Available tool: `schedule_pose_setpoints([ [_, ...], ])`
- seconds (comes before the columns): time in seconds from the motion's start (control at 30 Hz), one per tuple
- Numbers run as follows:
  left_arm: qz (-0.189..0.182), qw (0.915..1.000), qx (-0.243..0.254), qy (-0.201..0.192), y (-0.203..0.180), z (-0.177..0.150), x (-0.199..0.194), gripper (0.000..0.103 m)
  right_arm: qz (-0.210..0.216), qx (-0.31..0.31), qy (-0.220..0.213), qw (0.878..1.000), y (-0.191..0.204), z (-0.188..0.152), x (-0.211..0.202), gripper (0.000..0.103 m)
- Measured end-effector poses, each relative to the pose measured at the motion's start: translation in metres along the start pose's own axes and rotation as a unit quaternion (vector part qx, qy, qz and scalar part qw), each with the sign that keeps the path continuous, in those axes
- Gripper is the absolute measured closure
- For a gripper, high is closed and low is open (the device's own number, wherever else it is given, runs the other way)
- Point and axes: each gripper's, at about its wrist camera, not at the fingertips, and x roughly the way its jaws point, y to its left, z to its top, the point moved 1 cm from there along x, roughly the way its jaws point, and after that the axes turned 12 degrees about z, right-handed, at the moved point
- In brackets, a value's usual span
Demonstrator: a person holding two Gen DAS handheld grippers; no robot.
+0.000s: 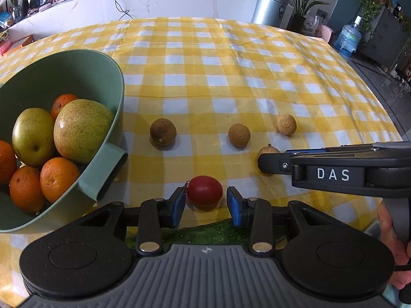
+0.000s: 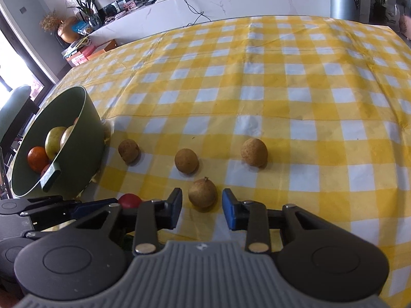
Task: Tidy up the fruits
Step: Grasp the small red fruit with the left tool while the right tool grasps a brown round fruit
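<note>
Left fingers: narrowed either side of the cherry tomato, left pad at its skin, right pad with a sliver of cloth showing between — bracketing, not pinching.
Right fingers: narrowed around the nearest longan, small gaps visible on both sides — not gripping yet.
Fruit placement: tomato and nearest longan on the cloth at the near edge; three more longans in a loose row beyond; green bowl to the left, already loaded with pears and tangerines.
Risk, tomato: smooth, soft and round — likely to squirt forward or split if squeezed off-centre or too hard.
Risk, longan: stem nub on top, rolls easily; a one-sided touch could nudge it away.
Risk, crowding: both tools close together, the right one crossing the left view; could knock each other when lifting toward the bowl.
Risk, bowl: fruit heaped near the rim; a dropped piece may bounce out.
Surface: yellow-and-white checked tablecloth, creased with fold lines.
Room: white marble-look counter behind, metal bin, potted plants, water jug at far right.
</note>
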Motion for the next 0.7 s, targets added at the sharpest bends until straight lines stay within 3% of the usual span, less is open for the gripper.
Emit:
schedule_pose_setpoints([
  [0.27,-0.009,0.9999,-0.007,0.002,0.004,0.001,0.005,0.061,-0.002,0.006,0.011,1.0,-0.002,0.002,0.009,0.081],
  [0.4,-0.013,0.9999,-0.004,0.0,0.003,0.001,0.004,0.067,0.0,0.008,0.01,1.0,-0.002,0.003,0.01,0.081],
  [0.7,-0.022,0.9996,-0.009,-0.014,0.004,0.002,-0.01,0.068,-0.004,0.008,-0.002,1.0,-0.001,0.001,0.003,0.081],
])
